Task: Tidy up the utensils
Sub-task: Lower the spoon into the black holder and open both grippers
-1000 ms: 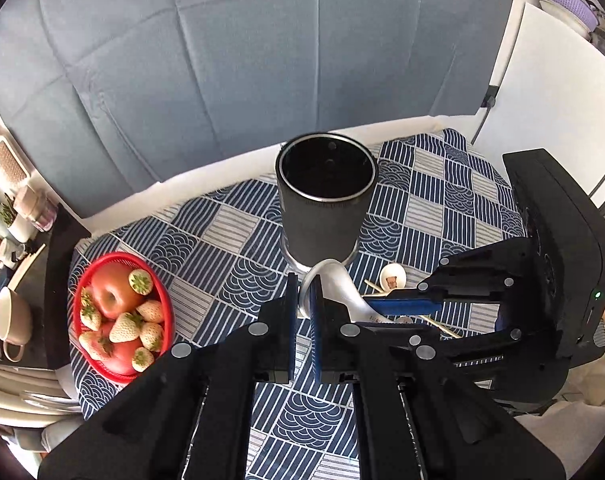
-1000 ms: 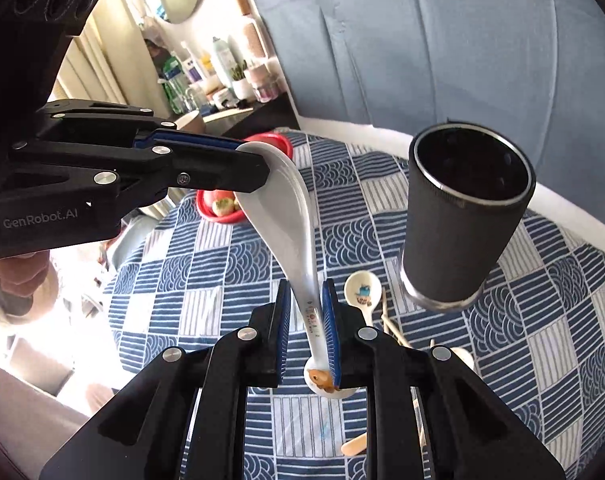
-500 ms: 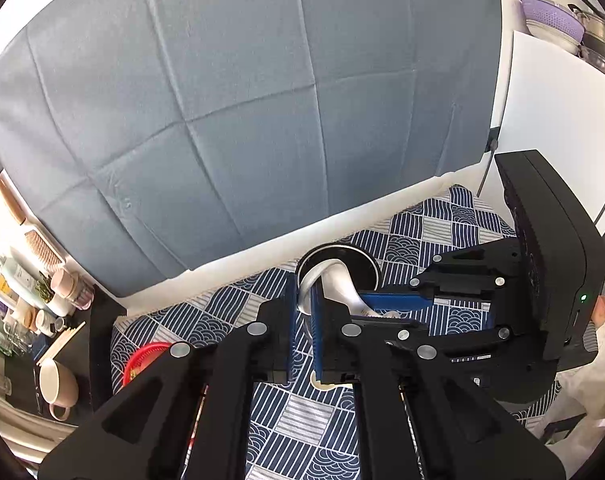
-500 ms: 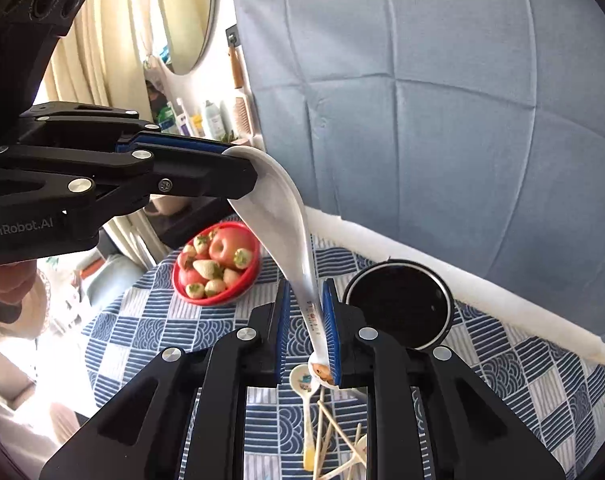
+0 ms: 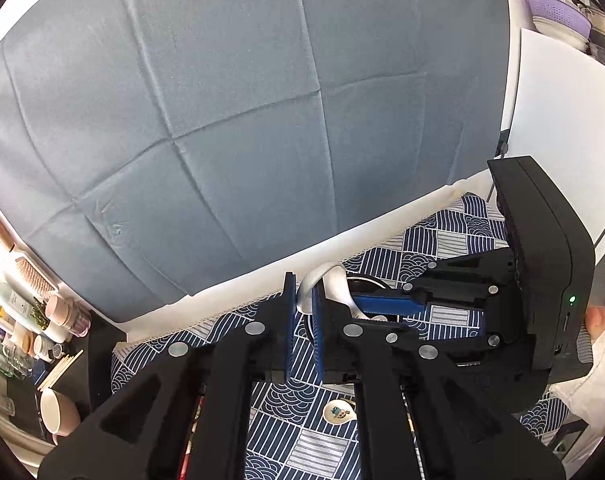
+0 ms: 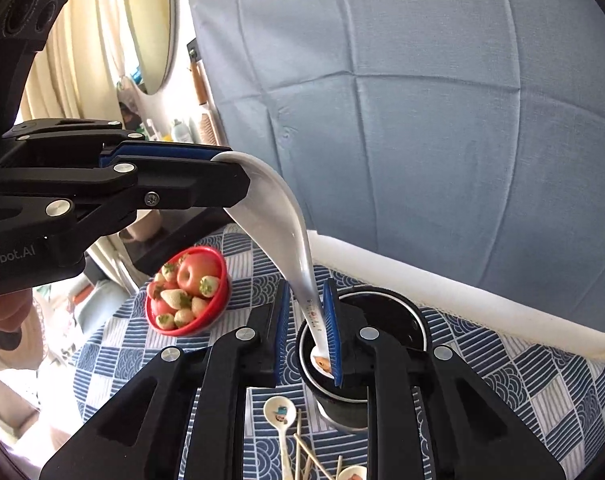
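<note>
While over the black holder (image 6: pixel 382 344), white spoon (image 6: pixel 274 216); strawberries in red bowl (image 6: pixel 218 300).

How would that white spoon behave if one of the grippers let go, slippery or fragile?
The white spoon looks glazed and glossy, so probably slippery. It holds its curve between the left hand-held gripper and right hand-held gripper, so stiff, likely ceramic and chippable if dropped.

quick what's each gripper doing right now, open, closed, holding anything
Left gripper: closed on the bowl end of the white ceramic soup spoon.
Right gripper: partly open around the spoon's handle, above the dark cylindrical utensil holder.
</note>
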Demonstrator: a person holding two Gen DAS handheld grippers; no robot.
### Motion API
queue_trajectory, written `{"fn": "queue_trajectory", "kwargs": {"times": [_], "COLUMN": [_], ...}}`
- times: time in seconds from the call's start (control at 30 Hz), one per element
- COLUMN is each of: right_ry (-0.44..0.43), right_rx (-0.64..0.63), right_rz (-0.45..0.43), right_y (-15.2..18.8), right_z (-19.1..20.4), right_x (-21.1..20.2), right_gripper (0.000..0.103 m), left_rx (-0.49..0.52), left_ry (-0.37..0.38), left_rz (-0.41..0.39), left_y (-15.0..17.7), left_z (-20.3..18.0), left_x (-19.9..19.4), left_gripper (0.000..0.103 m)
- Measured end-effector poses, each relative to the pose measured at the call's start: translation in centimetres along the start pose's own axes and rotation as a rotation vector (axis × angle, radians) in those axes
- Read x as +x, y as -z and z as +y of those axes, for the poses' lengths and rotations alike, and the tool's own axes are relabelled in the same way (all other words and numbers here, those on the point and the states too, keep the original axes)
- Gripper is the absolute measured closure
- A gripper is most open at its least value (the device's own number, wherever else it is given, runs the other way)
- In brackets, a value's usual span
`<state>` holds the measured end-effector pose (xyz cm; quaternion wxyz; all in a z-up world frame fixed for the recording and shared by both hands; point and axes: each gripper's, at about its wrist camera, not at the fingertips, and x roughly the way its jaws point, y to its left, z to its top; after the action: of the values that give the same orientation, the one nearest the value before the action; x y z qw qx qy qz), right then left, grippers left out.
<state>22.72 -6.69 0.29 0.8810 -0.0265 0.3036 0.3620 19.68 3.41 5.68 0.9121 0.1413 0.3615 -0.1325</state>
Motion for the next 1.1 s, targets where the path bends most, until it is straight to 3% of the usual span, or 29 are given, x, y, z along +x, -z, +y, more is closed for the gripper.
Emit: {"fn": "queue_trajectory", "kwargs": {"times": [0.1,0.13,0.17,0.2,0.23,0.27,0.3,0.37,0.57,0.7,1.1], "right_ry": [0.018,0.033,0.045,0.056,0.076,0.1,0.123,0.162,0.215,0.239,0.285], "right_rx": [0.033,0.049,0.066,0.076,0.077,0.069,0.059,0.051,0.052,0.047,0.044], "right_rz": [0.012,0.017,0.027,0.031,0.031,0.032,0.037,0.056,0.096,0.114,0.19], "right_y": [0.3,0.3,0.5,0.7,1.0,1.4,1.8,2.5,4.1,5.0,7.8], "right_z": [-0.3,-0.5,-0.7,-0.9,-1.0,-1.1,-1.2,-1.6,-2.6,-2.5,-2.3], "right_x": [0.8,1.1,1.3,1.3,1.1,0.8,0.6,0.3,-0.2,-0.4,-0.1], "right_gripper": [0.086,0.086,0.078,0.062,0.054,0.046,0.044,0.038,0.028,0.019,0.017], "left_rx": [0.001,-0.005,-0.004,0.004,0.009,0.009,0.005,-0.007,-0.041,-0.05,-0.074], "left_ry": [0.021,0.026,0.018,-0.003,-0.018,-0.019,-0.014,-0.013,-0.014,-0.007,0.055], "left_rz": [0.002,-0.008,-0.018,-0.03,-0.043,-0.05,-0.047,-0.047,-0.015,0.017,0.151], "left_y": [0.1,0.1,0.1,0.2,0.5,0.7,1.0,1.5,3.6,4.8,9.7], "left_z": [0.1,0.2,0.2,0.2,0.2,0.3,0.6,1.2,2.6,3.1,3.6], "left_x": [0.9,0.9,0.9,0.9,0.8,0.7,0.8,0.9,1.8,3.0,8.0], "left_gripper": [0.094,0.085,0.064,0.05,0.032,0.028,0.028,0.018,0.008,0.006,0.006]}}
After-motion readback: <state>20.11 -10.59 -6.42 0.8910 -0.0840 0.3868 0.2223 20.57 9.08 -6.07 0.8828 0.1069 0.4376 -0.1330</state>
